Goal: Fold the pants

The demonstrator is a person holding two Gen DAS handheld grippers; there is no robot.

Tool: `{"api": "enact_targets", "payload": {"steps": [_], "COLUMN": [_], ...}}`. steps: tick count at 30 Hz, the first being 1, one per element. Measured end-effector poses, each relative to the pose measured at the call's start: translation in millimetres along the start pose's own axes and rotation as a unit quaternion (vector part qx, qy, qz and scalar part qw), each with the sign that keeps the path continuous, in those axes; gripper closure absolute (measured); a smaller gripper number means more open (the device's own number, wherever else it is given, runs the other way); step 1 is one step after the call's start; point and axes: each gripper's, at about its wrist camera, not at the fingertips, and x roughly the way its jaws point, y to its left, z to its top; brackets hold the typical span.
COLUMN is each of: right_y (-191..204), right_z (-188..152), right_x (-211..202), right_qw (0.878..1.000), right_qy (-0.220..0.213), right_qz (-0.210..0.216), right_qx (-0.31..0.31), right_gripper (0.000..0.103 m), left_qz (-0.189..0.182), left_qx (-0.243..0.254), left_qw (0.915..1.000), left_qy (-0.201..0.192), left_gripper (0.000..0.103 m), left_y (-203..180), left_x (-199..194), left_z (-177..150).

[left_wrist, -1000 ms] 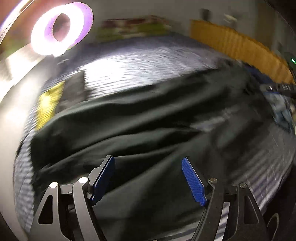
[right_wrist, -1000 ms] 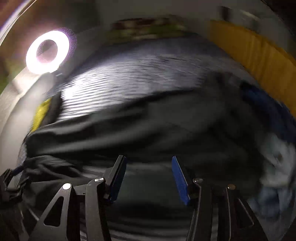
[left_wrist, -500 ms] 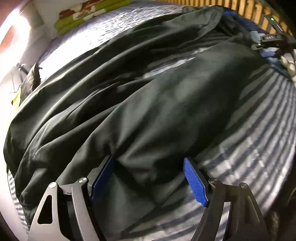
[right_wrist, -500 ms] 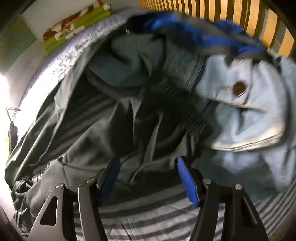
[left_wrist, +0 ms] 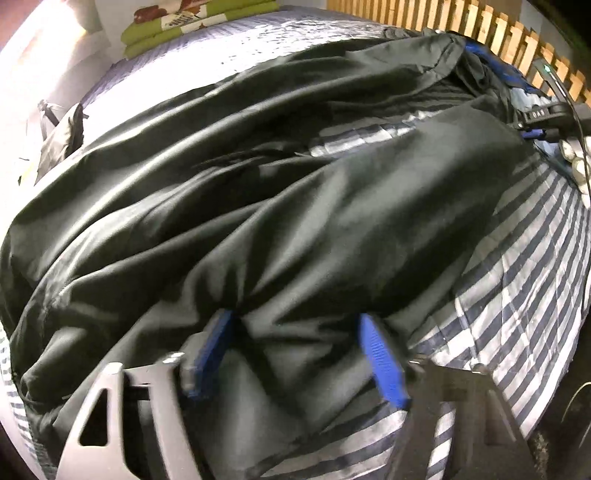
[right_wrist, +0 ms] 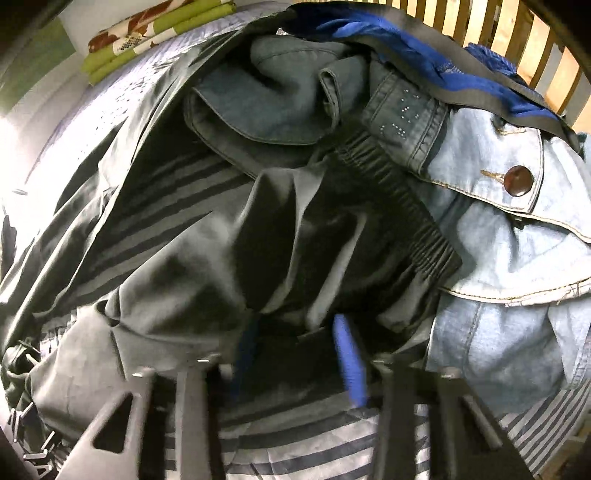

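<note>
Black pants (left_wrist: 295, 203) lie spread and rumpled across a striped bed cover (left_wrist: 517, 314). My left gripper (left_wrist: 295, 321) points down at a bunched leg near the bed's front edge. Its jaws are closing, with a fold of the black cloth between the blue pads (left_wrist: 384, 362). In the right wrist view the pants (right_wrist: 207, 277) show their elastic waistband (right_wrist: 399, 199). My right gripper (right_wrist: 295, 325) hangs just below that waistband. Its jaws are also closing, blurred, with dark cloth between them.
Light blue jeans (right_wrist: 517, 240), grey jeans (right_wrist: 266, 107) and a blue garment (right_wrist: 388, 40) are piled against the waistband. A wooden slatted rail (left_wrist: 461, 29) runs behind them. A folded green blanket (left_wrist: 195, 22) lies at the far end of the bed, and a black bag (left_wrist: 62, 136) at its left.
Both grippers dropped from well above the bed to the cloth. The right one swung over to the waistband by the jeans. Both pairs of jaws have narrowed, the right far more.
</note>
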Motion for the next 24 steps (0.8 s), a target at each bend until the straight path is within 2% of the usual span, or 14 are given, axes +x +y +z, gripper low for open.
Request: {"api": "enact_targets", "payload": {"steps": [1,2,4,5,12,15,19,21,22,24], "right_y": [1,0,-1,-2,-6,-8,-12,-17,-17,-17], "right_z": [1,2,0,4,0,-6,-8,-18,-23,-34], "right_x": [1,1,-5,-11,-75,-103,-128,-128,-121,-104], "right_qw": [1.0,1.0,1.0,1.0,0.998,0.996,0.994,0.994,0.994,0.992], "right_qy": [0.0,0.0,-0.002,-0.007,-0.062,-0.086,-0.101,-0.099,-0.091,-0.058], "right_qz": [-0.001,-0.002,-0.001,0.0,0.014,0.014,0.014,-0.01,-0.031,-0.052], "right_qx": [-0.002,-0.003,-0.006,-0.008,-0.018,-0.023,-0.029,-0.042,-0.058,-0.096], "right_gripper": [0.09,0.097,0.101,0.102,0.102,0.102,0.102,0.102,0.102,0.1], "left_qz": [-0.001,-0.005,-0.006,-0.01,-0.02,-0.032,-0.06,-0.077,-0.078,-0.043], "left_qx": [-0.001,-0.002,-0.004,-0.007,0.0,0.01,0.029,0.047,0.059,0.074], "left_qw": [1.0,1.0,1.0,0.9999,0.9993,0.9988,0.9977,0.9958,0.9951,0.9964], "left_qy": [-0.001,-0.002,-0.003,-0.007,-0.031,-0.035,-0.015,0.01,0.017,0.001], "left_gripper": [0.06,0.08,0.095,0.098,0.102,0.103,0.103,0.102,0.095,0.067], "left_y": [-2,1,0,3,10,7,0,-7,-11,-13], "left_x": [4,0,-5,-12,-45,-70,-90,-92,-94,-99], "left_z": [6,5,12,10,20,11,-9,-21,-25,-29]}}
